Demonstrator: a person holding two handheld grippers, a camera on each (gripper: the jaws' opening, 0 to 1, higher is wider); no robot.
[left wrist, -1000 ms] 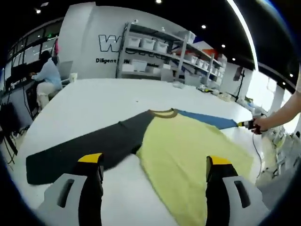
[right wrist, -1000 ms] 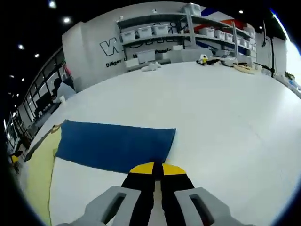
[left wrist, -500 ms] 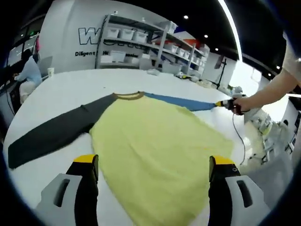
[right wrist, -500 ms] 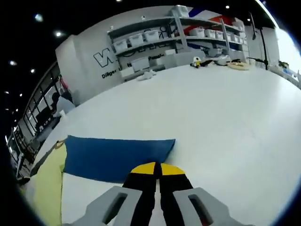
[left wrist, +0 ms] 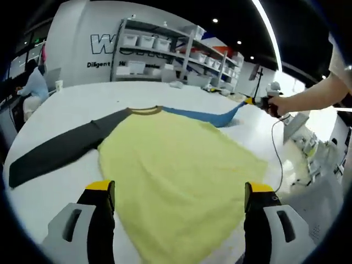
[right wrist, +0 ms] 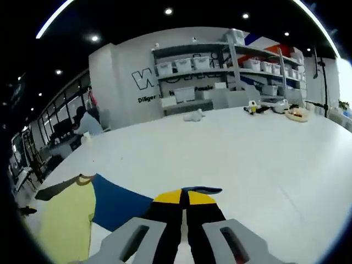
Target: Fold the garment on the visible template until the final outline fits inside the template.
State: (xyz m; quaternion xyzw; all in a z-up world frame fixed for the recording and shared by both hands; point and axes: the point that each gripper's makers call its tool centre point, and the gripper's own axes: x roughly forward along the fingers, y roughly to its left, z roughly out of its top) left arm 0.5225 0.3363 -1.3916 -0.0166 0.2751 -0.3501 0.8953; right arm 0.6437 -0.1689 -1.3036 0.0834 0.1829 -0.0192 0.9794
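Shirt (left wrist: pixel 176 159) lies flat on white desk (left wrist: pixel 82 102): yellow body near, dark sleeve (left wrist: pixel 55 151) out to the left, blue sleeve (left wrist: pixel 203 116) to the far right. Left tongs (left wrist: pixel 179 192) spread wide, hovering over the yellow hem, holding nothing. Right tongs (right wrist: pixel 186 193) pressed together, pinching the blue sleeve's cuff, lifted off the desk.
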